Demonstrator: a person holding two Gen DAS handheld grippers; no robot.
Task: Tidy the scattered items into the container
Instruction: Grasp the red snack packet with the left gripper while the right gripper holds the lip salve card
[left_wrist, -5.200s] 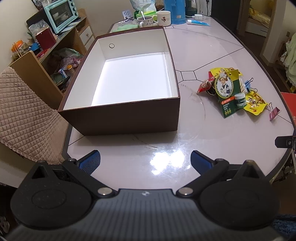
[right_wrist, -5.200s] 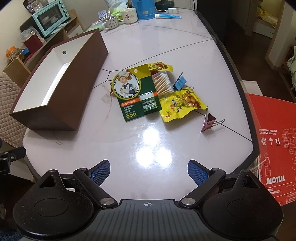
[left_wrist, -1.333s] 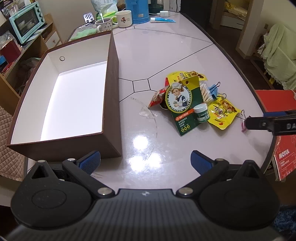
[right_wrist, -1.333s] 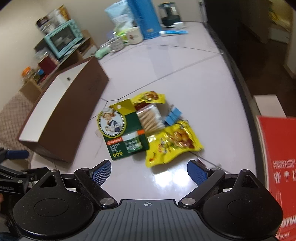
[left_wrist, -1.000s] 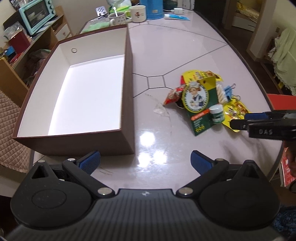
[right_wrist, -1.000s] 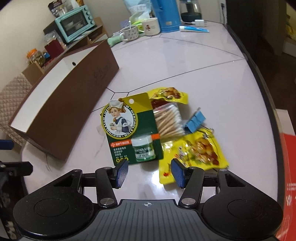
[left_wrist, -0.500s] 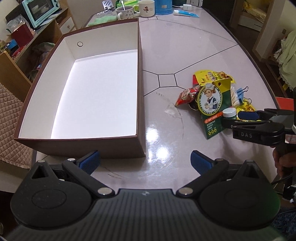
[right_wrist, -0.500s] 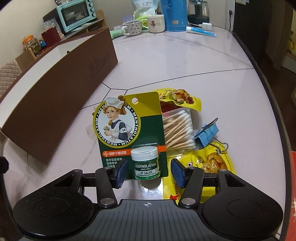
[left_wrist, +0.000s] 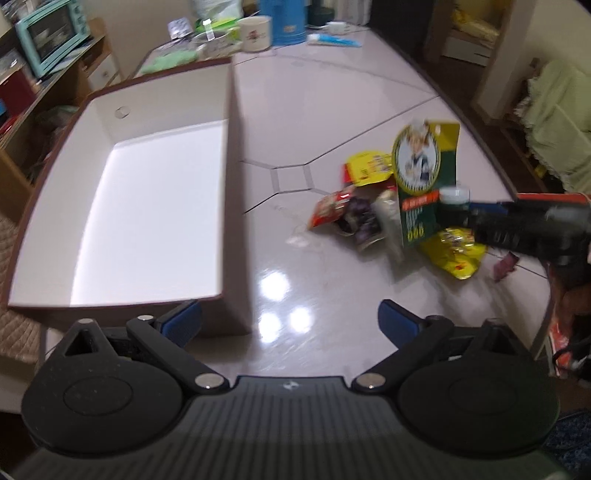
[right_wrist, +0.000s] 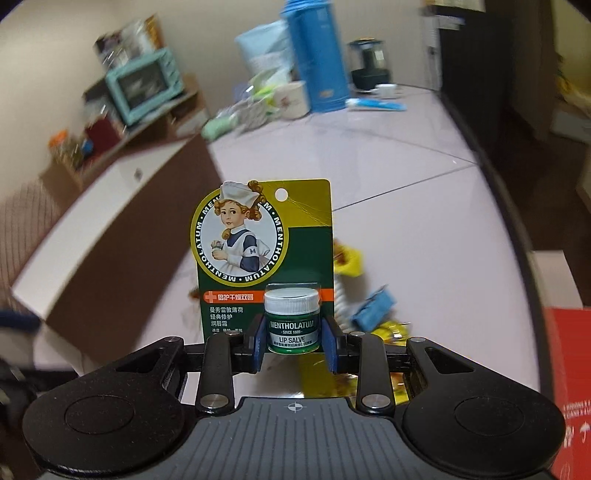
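Note:
A green and yellow lip salve card (right_wrist: 264, 240) stands upright, lifted off the table, with its small jar (right_wrist: 291, 321) between the blue pads of my right gripper (right_wrist: 295, 345). The jaws are closing and the pads press the jar's sides. The left wrist view shows the same card (left_wrist: 424, 162) raised above the pile. Left on the table are yellow snack packets (left_wrist: 458, 251), a red packet (left_wrist: 328, 214), a blue binder clip (right_wrist: 373, 308) and a pink clip (left_wrist: 504, 264). The brown box (left_wrist: 229, 147) with a white inside lies to the left. My left gripper (left_wrist: 290, 321) hangs open by its near corner, holding nothing.
At the table's far end stand a blue flask (right_wrist: 317, 55), mugs (left_wrist: 255, 33) and a toothpaste tube (left_wrist: 334, 40). A teal oven (left_wrist: 48, 35) sits on shelves to the left. A red carton (right_wrist: 569, 369) stands off the table's right edge.
My right gripper has narrowed onto the lip salve jar and raised the card from flat on the pile to upright in the air. The left gripper has hardly moved.

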